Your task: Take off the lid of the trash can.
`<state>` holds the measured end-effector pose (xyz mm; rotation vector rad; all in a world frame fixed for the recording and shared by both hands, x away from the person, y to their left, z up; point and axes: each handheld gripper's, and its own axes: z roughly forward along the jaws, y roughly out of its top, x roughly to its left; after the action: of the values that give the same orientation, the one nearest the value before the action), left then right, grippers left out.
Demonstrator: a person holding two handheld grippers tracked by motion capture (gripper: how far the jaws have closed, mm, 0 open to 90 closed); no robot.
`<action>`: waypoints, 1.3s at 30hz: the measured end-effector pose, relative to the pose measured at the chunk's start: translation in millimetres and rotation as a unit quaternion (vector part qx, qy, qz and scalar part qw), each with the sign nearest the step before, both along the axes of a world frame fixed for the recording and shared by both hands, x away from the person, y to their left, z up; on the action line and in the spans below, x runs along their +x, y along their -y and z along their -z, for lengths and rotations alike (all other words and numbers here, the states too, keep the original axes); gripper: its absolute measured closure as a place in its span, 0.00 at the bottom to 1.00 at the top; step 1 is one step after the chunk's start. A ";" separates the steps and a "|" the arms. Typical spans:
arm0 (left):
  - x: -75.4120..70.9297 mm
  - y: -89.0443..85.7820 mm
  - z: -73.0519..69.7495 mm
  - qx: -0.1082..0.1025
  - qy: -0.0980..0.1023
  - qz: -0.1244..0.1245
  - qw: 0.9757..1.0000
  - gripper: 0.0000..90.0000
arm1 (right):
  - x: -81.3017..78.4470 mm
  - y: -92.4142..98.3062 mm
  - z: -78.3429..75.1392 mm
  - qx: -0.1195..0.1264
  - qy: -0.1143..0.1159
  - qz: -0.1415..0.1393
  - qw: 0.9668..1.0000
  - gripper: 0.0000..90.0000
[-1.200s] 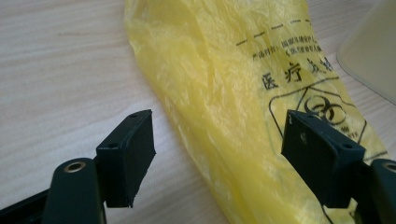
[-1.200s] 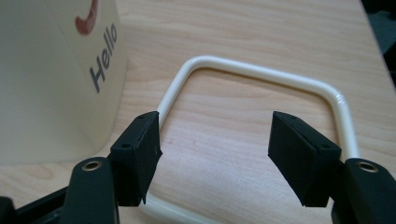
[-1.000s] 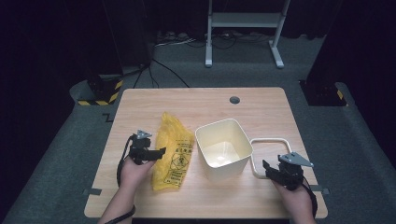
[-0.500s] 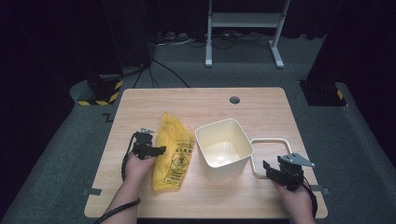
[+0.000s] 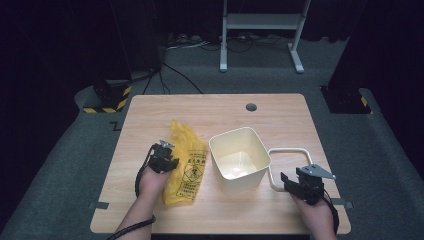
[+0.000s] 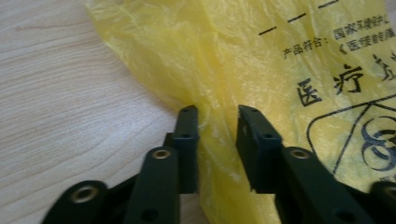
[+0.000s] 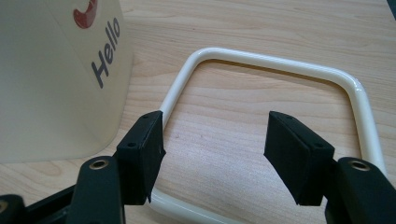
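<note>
Writing first. The yellow plastic bag (image 6: 261,60) carries black Chinese print: large characters 医疗 are readable in the left gripper view, with a line of smaller characters above them that I can only partly make out, short dashes above that, and part of a round hazard-type emblem inside a black frame at the right edge. The cream bin (image 7: 51,84) bears the word "Hello" in grey running up its side, below a red mark cut off by the top of the right gripper view.

Count: one bag, one bin, one cream loop frame (image 7: 280,63), one wooden table (image 5: 280,120) with one round dark grommet (image 5: 251,107), two grippers.

Bag lies flat on the table left of the bin (image 5: 240,159), just beside it. Its long axis runs from the near table edge toward the far edge; the crumpled narrow end points away from the person, the printed flat end toward them.

Left gripper (image 6: 217,119): jaws have just been closing, a fold at the bag's left edge stands between them, with the pads pressing on the film from both sides. In the high view it sits at the bag's left margin (image 5: 186,165).

Right gripper (image 7: 215,140): jaws spread apart, nothing clamped, held over the near part of the loop frame, which lies on the table right of the bin
</note>
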<state>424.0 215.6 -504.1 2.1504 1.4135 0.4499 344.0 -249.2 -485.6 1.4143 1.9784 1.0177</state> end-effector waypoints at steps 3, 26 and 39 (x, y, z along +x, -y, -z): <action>-2.6 -1.6 0.9 -0.015 0.001 0.003 1.000 0.90 | 0.6 0.2 0.3 0.000 -0.001 -0.001 1.000 0.42; -28.1 -8.2 -7.6 -0.133 0.104 0.036 0.985 0.99 | 5.0 -2.7 5.1 -0.005 0.001 0.003 1.000 0.44; -44.5 -25.4 -38.2 -0.155 0.203 0.002 0.967 0.99 | 5.0 1.9 5.2 0.000 0.002 0.009 1.000 0.44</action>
<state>379.5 241.0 -465.9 1.6928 1.1591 0.5864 349.0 -251.1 -490.8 1.4267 1.9597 1.0105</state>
